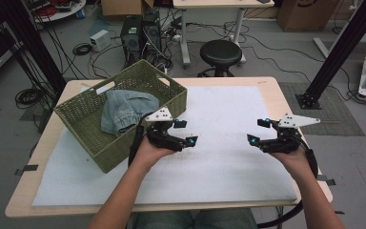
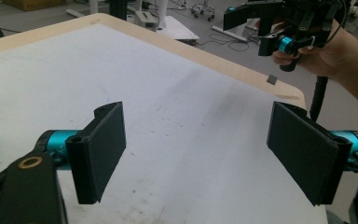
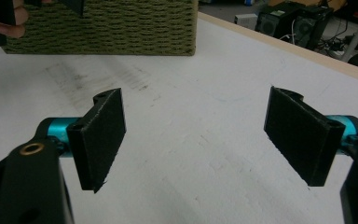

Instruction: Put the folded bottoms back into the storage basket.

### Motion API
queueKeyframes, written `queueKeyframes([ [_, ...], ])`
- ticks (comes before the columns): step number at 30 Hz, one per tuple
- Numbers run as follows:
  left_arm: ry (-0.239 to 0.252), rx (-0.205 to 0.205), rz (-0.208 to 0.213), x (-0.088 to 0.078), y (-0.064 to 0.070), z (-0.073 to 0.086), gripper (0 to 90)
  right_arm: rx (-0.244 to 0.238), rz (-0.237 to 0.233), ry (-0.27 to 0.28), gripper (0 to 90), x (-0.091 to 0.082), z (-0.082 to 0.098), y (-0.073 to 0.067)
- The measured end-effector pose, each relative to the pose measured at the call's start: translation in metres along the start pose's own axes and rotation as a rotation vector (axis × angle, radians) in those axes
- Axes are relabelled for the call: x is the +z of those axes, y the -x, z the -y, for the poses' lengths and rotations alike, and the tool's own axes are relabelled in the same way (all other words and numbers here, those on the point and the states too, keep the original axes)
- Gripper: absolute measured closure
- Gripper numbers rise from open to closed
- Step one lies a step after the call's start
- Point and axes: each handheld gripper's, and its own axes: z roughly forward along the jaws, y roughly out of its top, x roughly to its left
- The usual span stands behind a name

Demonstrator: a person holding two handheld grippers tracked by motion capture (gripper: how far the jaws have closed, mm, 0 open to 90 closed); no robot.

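A green woven basket [image 1: 90,138] stands on the left of the white mat [image 1: 228,119], with folded blue denim [image 1: 126,109] lying in it. My left gripper [image 1: 187,132] hovers just right of the basket's near corner, jaws wide open and nothing between them. In the left gripper view its pads [image 2: 103,149] frame bare mat, and the right gripper [image 2: 261,28] shows farther off in a hand. My right gripper [image 1: 259,131] is held over the mat's right side, open and empty. The right gripper view looks across the mat at the basket [image 3: 121,28].
The wooden table edge [image 1: 286,109] borders the mat. Beyond the table are a black stool [image 1: 220,52], computer towers [image 1: 140,33], cables on the floor and black frame posts [image 1: 343,47]. A cardboard box [image 1: 305,12] sits at the back right.
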Motion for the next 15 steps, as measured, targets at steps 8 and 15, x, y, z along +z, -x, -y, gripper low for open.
queueKeyframes([
  [8, -0.008, 0.006, -0.005, 0.0037, 0.0021, 0.0033, 19.6, -0.007, -0.008, -0.005, 20.8, 0.0032, -0.0009, -0.0024],
  [15, 0.000, -0.002, -0.007, 0.0024, 0.0009, 0.0035, 19.6, 0.002, -0.008, -0.005, 20.8, 0.0029, 0.0009, -0.0007],
])
